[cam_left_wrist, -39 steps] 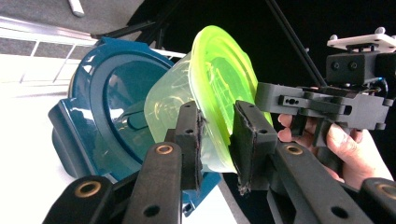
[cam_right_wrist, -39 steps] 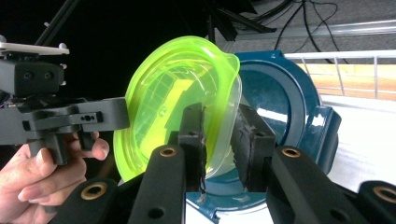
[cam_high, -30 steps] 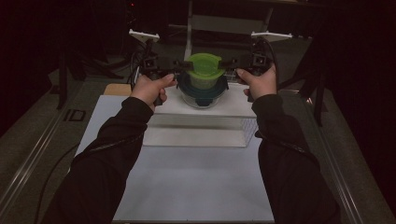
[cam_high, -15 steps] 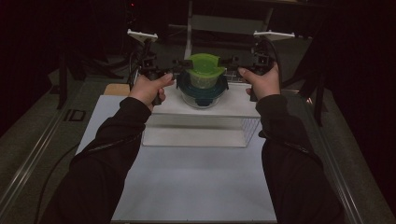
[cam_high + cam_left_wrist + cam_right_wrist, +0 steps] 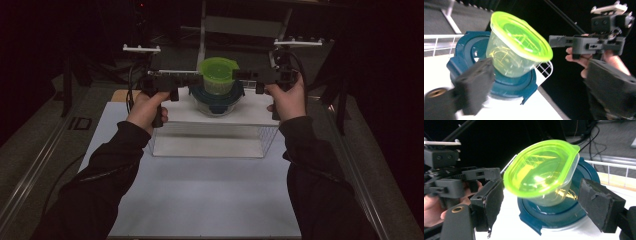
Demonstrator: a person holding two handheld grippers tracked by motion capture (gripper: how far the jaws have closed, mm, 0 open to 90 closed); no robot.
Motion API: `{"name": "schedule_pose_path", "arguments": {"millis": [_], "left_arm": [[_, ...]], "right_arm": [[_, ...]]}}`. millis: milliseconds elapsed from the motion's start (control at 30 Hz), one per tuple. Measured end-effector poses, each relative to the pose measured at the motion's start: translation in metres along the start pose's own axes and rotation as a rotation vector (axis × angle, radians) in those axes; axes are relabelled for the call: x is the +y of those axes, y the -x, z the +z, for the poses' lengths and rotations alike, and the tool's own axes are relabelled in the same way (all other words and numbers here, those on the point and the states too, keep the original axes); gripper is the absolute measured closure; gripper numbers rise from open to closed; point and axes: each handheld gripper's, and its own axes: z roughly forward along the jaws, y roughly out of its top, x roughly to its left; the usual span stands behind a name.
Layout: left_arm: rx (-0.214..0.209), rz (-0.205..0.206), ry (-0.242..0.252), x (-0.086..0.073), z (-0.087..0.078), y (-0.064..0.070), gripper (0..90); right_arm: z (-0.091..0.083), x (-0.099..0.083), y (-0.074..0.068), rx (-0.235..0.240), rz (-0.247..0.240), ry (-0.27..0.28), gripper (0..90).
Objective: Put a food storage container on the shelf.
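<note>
The desk [image 5: 200,200], covered with a white sheet, fills the middle of the high view, with dark floor to its left and right. At its far end stands a white wire rack [image 5: 210,137] with a flat white top. On that top, near the middle, sits a clear bowl [image 5: 216,106] closed by a dark blue lid [image 5: 200,94]. On the blue lid stands a tub [image 5: 217,80] of clear plastic with a bright green lid (in both gripper views it looks tilted, though those cameras are tilted too).

The person's sleeves come in from the near edge, one hand at each side of the rack. The left gripper [image 5: 192,82] is at the left of the tub and points right, toward it. In the left gripper view, one black pad [image 5: 474,87] lies low in front of the blue lid, just beside the tub's base; the other jaw is hard to make out, so I cannot tell how wide this gripper stands. The right gripper [image 5: 239,75] is at the right of the tub and points left. In the right gripper view, its jaws stand wide, one pad [image 5: 492,205] at each side of the tub with a gap on both sides, holding nothing.
</note>
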Motion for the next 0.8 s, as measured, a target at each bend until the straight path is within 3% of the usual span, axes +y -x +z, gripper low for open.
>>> {"name": "schedule_pose_path", "arguments": {"millis": [100, 233, 300, 433, 667, 800], "left_arm": [[-0.017, 0.029, 0.012, -0.008, -0.006, 0.006, 1.6], [-0.008, 0.090, 0.022, -0.020, -0.011, 0.014, 1.6], [-0.008, 0.090, 0.022, -0.020, -0.011, 0.014, 1.5], [0.007, 0.158, 0.012, -0.041, -0.013, 0.023, 1.6], [0.013, 0.186, -0.006, -0.066, -0.011, 0.023, 1.6], [0.030, 0.226, -0.018, -0.086, -0.012, 0.024, 1.6]], "right_arm": [[-0.004, -0.009, -0.003, 0.004, -0.021, 0.003, 19.6], [-0.008, -0.023, -0.004, 0.008, -0.041, 0.000, 19.4], [-0.008, -0.027, -0.003, 0.012, -0.038, 0.001, 19.4], [-0.009, -0.048, -0.005, 0.011, -0.074, -0.006, 19.2], [-0.012, -0.078, -0.007, 0.021, -0.098, -0.006, 18.7], [-0.012, -0.097, -0.007, 0.018, -0.117, -0.019, 17.7]]}}
